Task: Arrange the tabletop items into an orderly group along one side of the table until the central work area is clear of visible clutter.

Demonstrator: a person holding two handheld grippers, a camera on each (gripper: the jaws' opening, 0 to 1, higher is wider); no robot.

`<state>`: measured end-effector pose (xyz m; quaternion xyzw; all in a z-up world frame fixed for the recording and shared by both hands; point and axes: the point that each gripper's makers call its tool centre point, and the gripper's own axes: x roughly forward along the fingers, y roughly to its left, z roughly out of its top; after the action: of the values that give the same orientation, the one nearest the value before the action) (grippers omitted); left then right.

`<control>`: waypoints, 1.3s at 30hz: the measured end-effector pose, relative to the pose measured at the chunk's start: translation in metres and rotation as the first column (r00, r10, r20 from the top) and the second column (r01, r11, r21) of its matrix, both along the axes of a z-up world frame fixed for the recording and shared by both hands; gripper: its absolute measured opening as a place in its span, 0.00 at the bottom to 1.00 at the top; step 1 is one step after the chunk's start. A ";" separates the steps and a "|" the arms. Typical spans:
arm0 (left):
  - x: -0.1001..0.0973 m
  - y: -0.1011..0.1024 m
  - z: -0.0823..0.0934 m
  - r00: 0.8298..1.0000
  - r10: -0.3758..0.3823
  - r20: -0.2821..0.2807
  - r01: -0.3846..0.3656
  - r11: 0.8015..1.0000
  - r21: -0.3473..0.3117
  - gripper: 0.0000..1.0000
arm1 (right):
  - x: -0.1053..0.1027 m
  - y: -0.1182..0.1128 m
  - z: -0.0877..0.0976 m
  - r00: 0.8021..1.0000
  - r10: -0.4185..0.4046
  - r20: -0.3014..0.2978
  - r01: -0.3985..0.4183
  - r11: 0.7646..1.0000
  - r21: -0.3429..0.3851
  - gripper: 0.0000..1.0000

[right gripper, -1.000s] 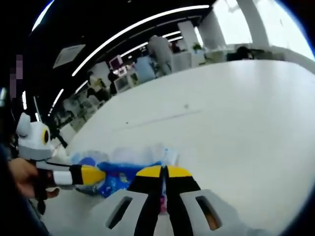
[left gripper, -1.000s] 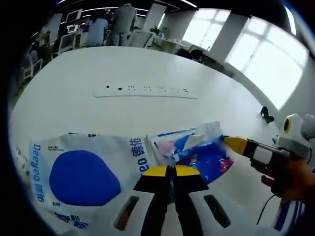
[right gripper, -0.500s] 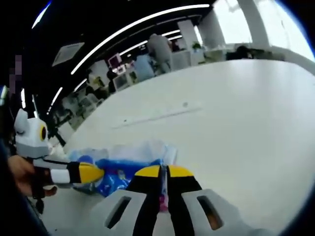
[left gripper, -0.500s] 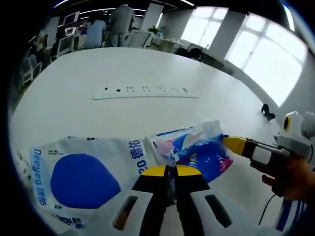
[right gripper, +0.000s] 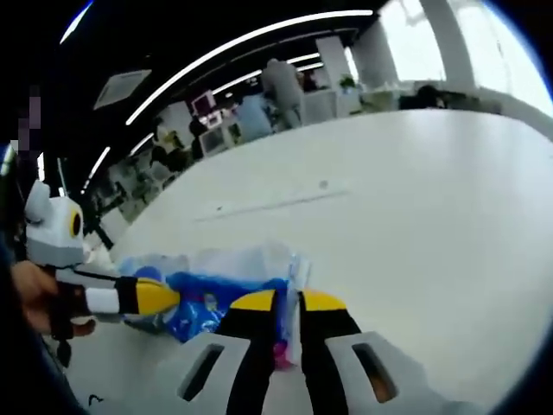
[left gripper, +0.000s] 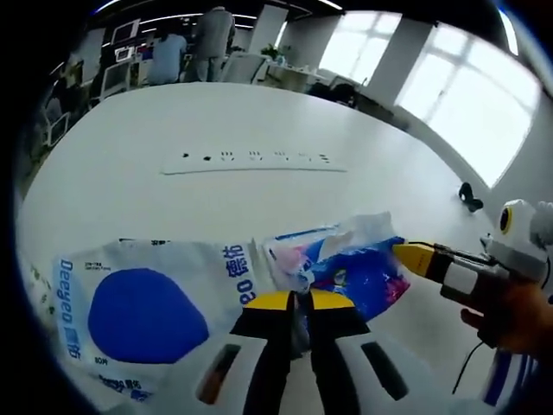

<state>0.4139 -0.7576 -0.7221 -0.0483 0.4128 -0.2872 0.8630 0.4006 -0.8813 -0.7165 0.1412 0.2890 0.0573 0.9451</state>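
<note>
both tongs, left tongs [left gripper: 298, 300] and right tongs [right gripper: 289, 300], are pinching the blue packet [left gripper: 359, 275] on the white counter [left gripper: 259, 112]; people are standing in the office behind; windows are glowing.

both views low, close, facing blue packet [left gripper: 359, 272] [right gripper: 212, 304] from opposite sides.

Bright window glare, fisheye-warped edges
</note>
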 end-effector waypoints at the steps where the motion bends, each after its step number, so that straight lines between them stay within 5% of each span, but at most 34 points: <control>1: 0.000 0.001 0.000 1.000 0.002 0.001 -0.002 1.000 0.003 0.07 | 0.000 0.000 0.000 1.000 -0.002 0.000 0.002 1.000 0.005 0.09; 6: 0.001 0.002 0.005 1.000 -0.002 0.013 0.002 1.000 0.013 0.14 | -0.001 0.007 0.002 1.000 0.016 0.006 -0.016 1.000 0.006 0.20; 16: 0.004 0.010 0.015 0.997 -0.006 0.079 0.003 0.999 0.048 0.18 | -0.006 0.004 0.003 1.000 0.006 0.001 -0.006 1.000 -0.002 0.25; 27: -0.012 0.006 0.014 0.994 -0.051 0.093 0.049 0.998 0.025 0.26 | -0.022 0.007 0.009 1.000 0.011 0.014 -0.011 1.000 0.020 0.40; 39: -0.017 0.040 0.025 0.988 -0.046 0.145 0.039 0.998 0.047 0.37 | -0.056 0.011 0.015 0.999 0.015 0.041 -0.014 1.000 -0.016 0.45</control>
<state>0.3972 -0.7175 -0.6976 0.0005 0.3555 -0.2992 0.8855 0.3445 -0.8706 -0.7016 0.1306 0.2710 0.0648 0.9515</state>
